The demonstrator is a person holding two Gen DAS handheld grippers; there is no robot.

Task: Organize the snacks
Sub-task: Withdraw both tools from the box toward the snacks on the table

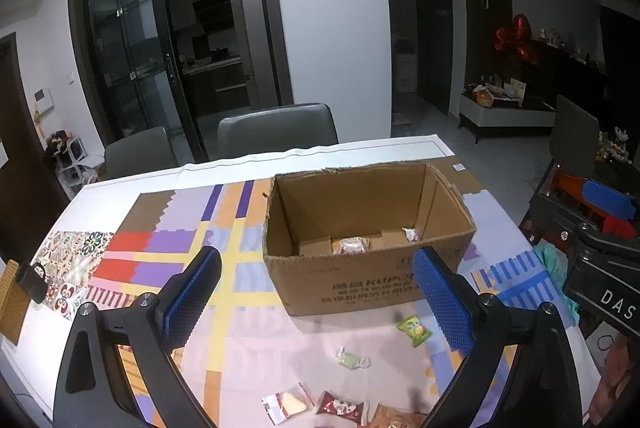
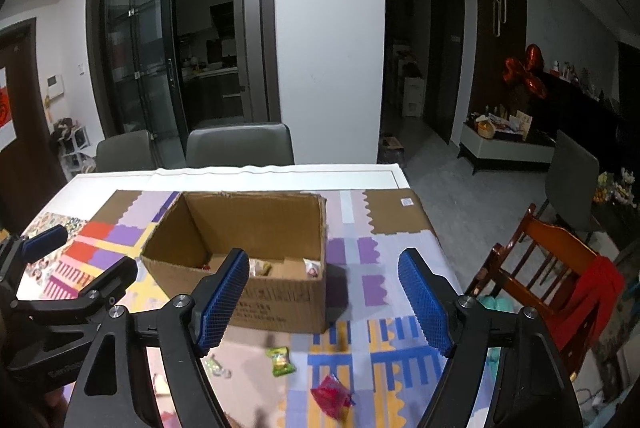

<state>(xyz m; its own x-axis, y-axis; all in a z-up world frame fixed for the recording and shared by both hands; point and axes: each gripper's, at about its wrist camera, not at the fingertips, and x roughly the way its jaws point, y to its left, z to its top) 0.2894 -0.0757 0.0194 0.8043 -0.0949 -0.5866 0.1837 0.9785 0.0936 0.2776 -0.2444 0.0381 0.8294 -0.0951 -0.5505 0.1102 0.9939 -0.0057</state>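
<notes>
Both grippers empty, jaws apart: left gripper (image 1: 316, 292) wide, right gripper (image 2: 324, 300) somewhat less

Box (image 1: 368, 228) upright near table (image 1: 120, 183) far edge, few snacks already inside

Loose snacks on mat at near edge, below and ahead of both jaws

Green pack (image 2: 281, 360) just in front of box, long axis running toward box, roughly centred under right jaws; red pack (image 2: 331, 396) nearer still

Right looks better placed for either; candy (image 1: 353, 357) and front-edge packets suit left

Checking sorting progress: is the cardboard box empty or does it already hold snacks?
Not empty. The open-topped cardboard box holds a few wrapped snacks on its floor, though most of it is unfilled.
</notes>
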